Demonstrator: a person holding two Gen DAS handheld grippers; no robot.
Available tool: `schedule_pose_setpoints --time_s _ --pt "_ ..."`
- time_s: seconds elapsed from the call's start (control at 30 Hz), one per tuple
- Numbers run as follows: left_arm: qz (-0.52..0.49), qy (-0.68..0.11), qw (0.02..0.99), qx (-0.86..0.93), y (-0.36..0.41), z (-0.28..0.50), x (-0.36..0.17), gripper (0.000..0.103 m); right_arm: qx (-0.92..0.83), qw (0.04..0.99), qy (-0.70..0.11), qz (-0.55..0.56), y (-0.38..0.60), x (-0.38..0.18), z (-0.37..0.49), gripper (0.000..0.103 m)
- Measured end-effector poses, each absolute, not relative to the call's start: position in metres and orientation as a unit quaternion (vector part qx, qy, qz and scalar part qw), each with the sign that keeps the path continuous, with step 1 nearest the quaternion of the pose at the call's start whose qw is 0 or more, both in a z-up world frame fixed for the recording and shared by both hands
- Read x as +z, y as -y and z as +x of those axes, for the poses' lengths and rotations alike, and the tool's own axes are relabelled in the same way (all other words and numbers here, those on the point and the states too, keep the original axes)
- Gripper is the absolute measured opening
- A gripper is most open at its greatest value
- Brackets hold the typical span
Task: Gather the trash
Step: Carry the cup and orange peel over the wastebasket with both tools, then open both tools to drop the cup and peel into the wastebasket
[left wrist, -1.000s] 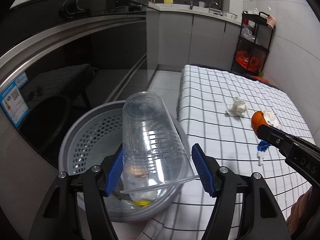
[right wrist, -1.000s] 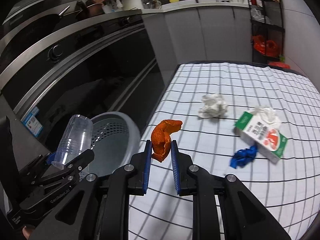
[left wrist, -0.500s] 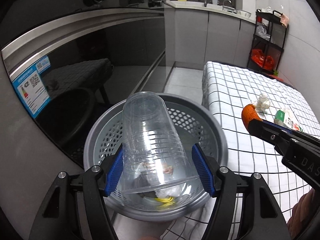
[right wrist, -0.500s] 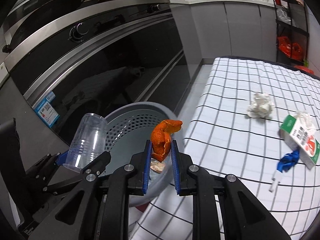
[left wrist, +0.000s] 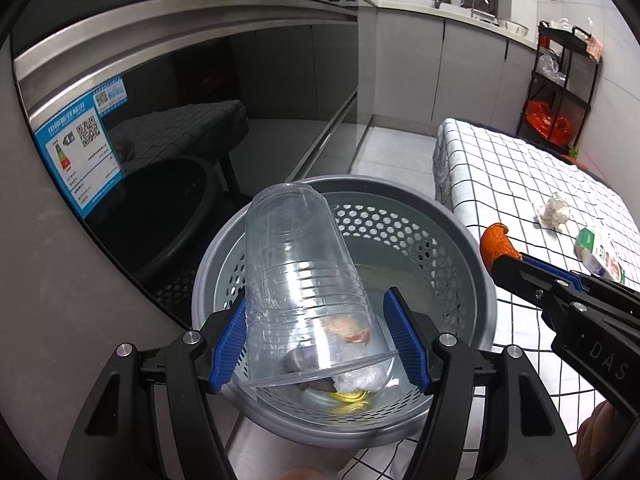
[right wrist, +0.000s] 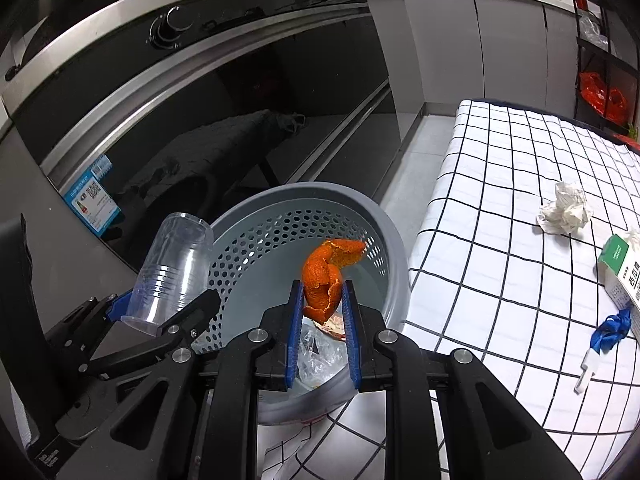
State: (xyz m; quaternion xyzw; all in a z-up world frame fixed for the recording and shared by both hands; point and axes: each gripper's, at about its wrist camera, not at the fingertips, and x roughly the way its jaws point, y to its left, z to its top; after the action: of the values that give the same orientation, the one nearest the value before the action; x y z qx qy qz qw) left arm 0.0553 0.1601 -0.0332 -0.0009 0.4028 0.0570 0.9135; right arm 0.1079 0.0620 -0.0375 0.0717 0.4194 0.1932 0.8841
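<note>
My left gripper (left wrist: 318, 308) is shut on a clear plastic cup (left wrist: 298, 276), held upside down above the grey perforated trash basket (left wrist: 460, 236). The basket holds several scraps and a crumpled clear wrapper. My right gripper (right wrist: 322, 300) is shut on a curled piece of orange peel (right wrist: 326, 272), which hangs over the same basket (right wrist: 384, 224). In the right wrist view the cup (right wrist: 172, 272) and the left gripper (right wrist: 160, 312) sit at the basket's left rim. The peel (left wrist: 496, 246) shows at the basket's right rim in the left wrist view.
A table with a white checked cloth (right wrist: 500, 208) stands right of the basket, carrying a crumpled tissue (right wrist: 566, 212), a green and white milk carton (right wrist: 624, 272) and a blue scrap (right wrist: 612, 328). Dark glossy oven and cabinet fronts (right wrist: 200, 120) run along the left. A black shelf rack (left wrist: 560, 80) stands far back.
Both grippers have moved left, away from the table and over the basket. The cup and the peel stay gripped. The basket now lies under both.
</note>
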Motion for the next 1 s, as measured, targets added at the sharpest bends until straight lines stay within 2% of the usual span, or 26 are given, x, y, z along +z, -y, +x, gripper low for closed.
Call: schedule_pose_setpoints --time_s 0.87,1.0 --pt "-0.015 -0.417 0.905 0.085 -0.178 0.055 -0.04 0.069 0.209 0.874 -0.435 0.064 -0.074 -0.05 0.116 0.02" --pt "-0.018 -0.418 0.904 0.086 -0.18 0.056 -0.04 0.07 0.206 0.877 -0.429 0.067 -0.072 -0.048 0.116 0.038"
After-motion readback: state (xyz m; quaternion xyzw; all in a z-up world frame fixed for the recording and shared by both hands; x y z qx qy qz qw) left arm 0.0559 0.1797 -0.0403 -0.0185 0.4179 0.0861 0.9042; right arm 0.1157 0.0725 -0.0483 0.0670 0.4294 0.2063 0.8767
